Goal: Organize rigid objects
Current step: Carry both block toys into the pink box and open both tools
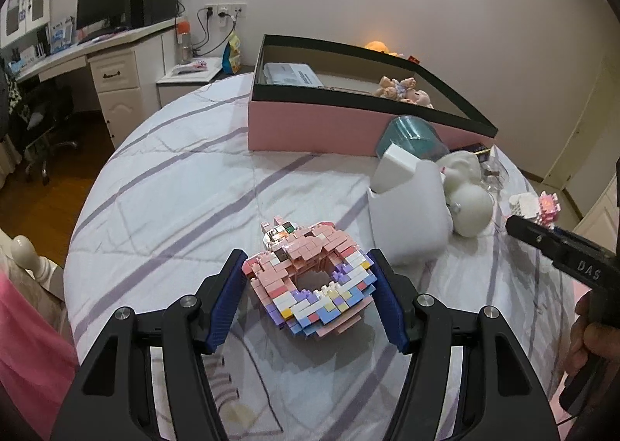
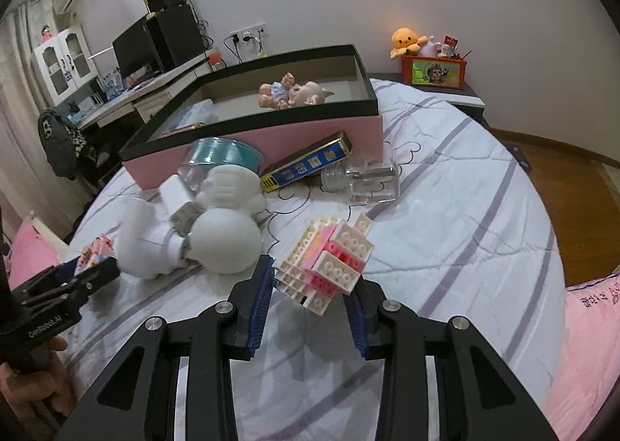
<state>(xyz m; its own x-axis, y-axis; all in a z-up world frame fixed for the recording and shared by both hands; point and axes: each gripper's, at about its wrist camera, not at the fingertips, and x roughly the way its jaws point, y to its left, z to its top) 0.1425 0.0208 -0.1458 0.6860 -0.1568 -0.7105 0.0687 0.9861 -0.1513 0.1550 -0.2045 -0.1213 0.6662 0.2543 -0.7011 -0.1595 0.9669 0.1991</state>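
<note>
My left gripper (image 1: 310, 266) is shut on a pastel donut-shaped brick model (image 1: 310, 290), held above the striped bedspread (image 1: 174, 208). My right gripper (image 2: 312, 278) is shut on a white and pink brick block (image 2: 329, 259), also lifted off the bed. That block shows in the left wrist view (image 1: 533, 208) at the right gripper's tip. The pink box with a black rim (image 1: 329, 123) stands at the back of the bed, open, and holds small dolls (image 2: 290, 92) and a flat package (image 1: 288, 73).
A white plaster figure (image 2: 228, 216), a white case (image 1: 410, 208), a teal-lidded clear container (image 2: 221, 158), a blue and gold box (image 2: 306, 166) and a clear glass bottle (image 2: 364, 177) lie in front of the pink box. A desk with a monitor (image 1: 104, 3) stands far left.
</note>
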